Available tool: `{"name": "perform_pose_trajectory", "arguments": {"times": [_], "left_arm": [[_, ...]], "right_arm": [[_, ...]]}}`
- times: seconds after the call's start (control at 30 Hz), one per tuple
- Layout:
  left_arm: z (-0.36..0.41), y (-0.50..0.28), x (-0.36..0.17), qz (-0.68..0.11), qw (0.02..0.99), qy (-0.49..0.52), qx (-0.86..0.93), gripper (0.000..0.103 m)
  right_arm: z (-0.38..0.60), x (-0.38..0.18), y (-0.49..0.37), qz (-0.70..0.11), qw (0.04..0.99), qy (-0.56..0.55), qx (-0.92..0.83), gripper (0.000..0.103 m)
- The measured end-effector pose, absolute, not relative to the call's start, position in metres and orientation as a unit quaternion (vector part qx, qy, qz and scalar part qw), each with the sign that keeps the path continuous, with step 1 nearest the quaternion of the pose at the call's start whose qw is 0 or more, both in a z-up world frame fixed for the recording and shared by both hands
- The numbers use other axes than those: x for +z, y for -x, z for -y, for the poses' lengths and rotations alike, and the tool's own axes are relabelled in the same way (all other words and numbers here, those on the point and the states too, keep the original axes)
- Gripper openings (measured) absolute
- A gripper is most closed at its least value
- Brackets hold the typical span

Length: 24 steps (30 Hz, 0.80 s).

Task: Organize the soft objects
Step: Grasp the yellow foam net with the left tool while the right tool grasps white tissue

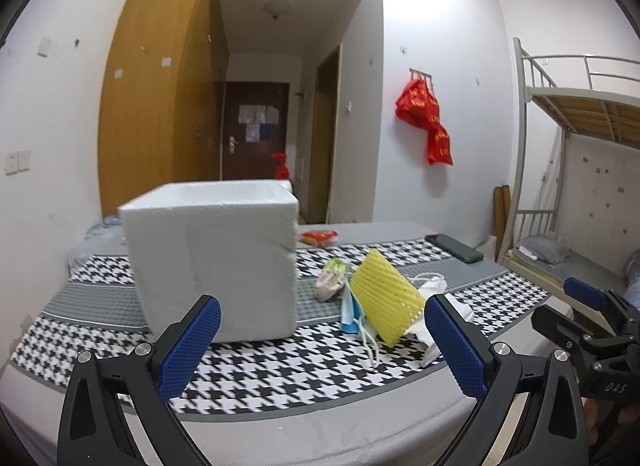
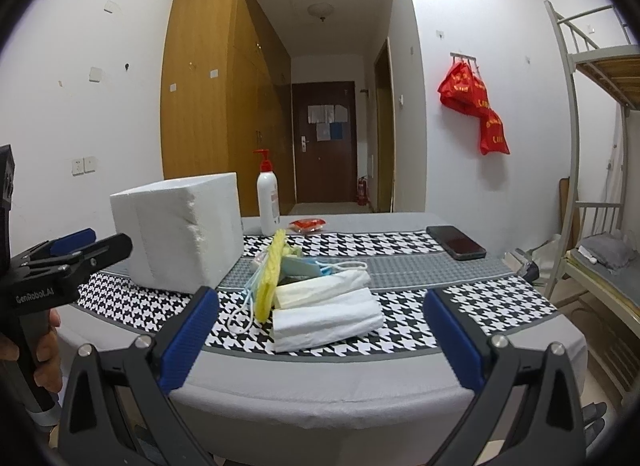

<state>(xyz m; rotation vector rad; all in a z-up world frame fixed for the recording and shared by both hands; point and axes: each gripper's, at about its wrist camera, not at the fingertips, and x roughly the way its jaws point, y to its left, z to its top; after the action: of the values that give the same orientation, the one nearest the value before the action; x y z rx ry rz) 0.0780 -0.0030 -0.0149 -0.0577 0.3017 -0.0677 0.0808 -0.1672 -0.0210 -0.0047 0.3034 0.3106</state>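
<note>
On the counter (image 2: 320, 394), which is covered with a black-and-white checked cloth (image 2: 408, 306), a small heap of soft things lies a little right of the middle. The left hand-held gripper (image 1: 320, 340) stands wide open above the near edge of the counter and holds nothing. Ahead of it, between its blue pads (image 1: 192, 346), I see the white foam box (image 1: 216, 262) to the left and the yellow sponge (image 1: 386, 298) to the right; the sponge stands tilted on its edge, near the right pad but apart from it. Blue face masks (image 1: 351, 314) with white loops lie against the sponge, and a small crumpled bag (image 1: 330, 280) lies just behind them.

The right hand-held gripper (image 2: 320, 336) is also wide open and empty, at the near edge of the counter. Directly ahead, between its fingers, lies the folded white towel (image 2: 328, 322), with a pale yellow sponge block (image 2: 296, 292) and a white mask (image 2: 348, 278) on top of it. The yellow sponge (image 2: 270, 278) stands just to the left of this pile, touching it. Nothing of the heap touches the fingers.

Farther back on the counter stand a white pump bottle (image 2: 267, 201) with a red top, a small red packet (image 2: 307, 224) and a dark phone (image 2: 456, 242), all well apart from the heap.
</note>
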Motion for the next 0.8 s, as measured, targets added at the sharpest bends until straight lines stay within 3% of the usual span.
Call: {"name": "perform_pose_trajectory", "arguments": {"times": [0.8], "left_arm": [[0.052, -0.177, -0.046, -0.263, 0.958, 0.017, -0.112, 0.096]], "right_arm": [[0.185, -0.055, -0.151, -0.225, 0.965, -0.017, 0.131, 0.103]]}}
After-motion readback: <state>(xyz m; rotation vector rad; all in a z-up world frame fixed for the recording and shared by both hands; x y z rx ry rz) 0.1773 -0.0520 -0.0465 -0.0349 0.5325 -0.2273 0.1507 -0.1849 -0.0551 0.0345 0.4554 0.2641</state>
